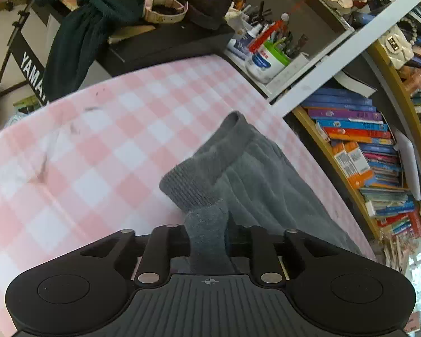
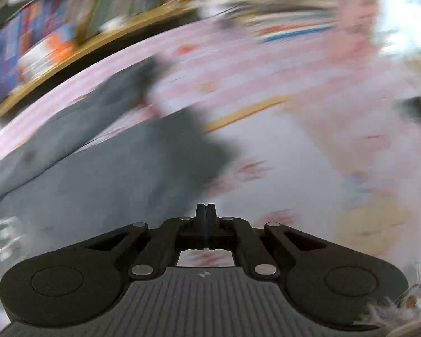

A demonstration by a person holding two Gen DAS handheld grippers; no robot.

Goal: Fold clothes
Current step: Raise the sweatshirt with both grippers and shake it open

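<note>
Under my grippers lies the sheet (image 1: 103, 146), checked pink and white and spread flat, filling most of the left wrist view. Beside it at the right stands a bookshelf (image 1: 362, 151) packed with books, and behind it a dark keyboard (image 1: 160, 42) with clothes heaped on top. A tub of pens (image 1: 269, 56) sits on a white shelf past the sheet's far edge.

The grey garment (image 1: 255, 174) lies on the sheet near the edge by the bookshelf, its ribbed band (image 1: 205, 163) turned toward me and lifted a little. My left gripper (image 1: 207, 241) has a bunched fold of that grey cloth between its fingers; the fingers stand a little apart with the cloth filling the gap, so I count it as clamped on the garment.

The right wrist view is badly blurred. There my right gripper (image 2: 206, 210) has its fingers pressed together with nothing between them, and the garment (image 2: 103, 185) spreads just to its left over the sheet (image 2: 266, 64).
</note>
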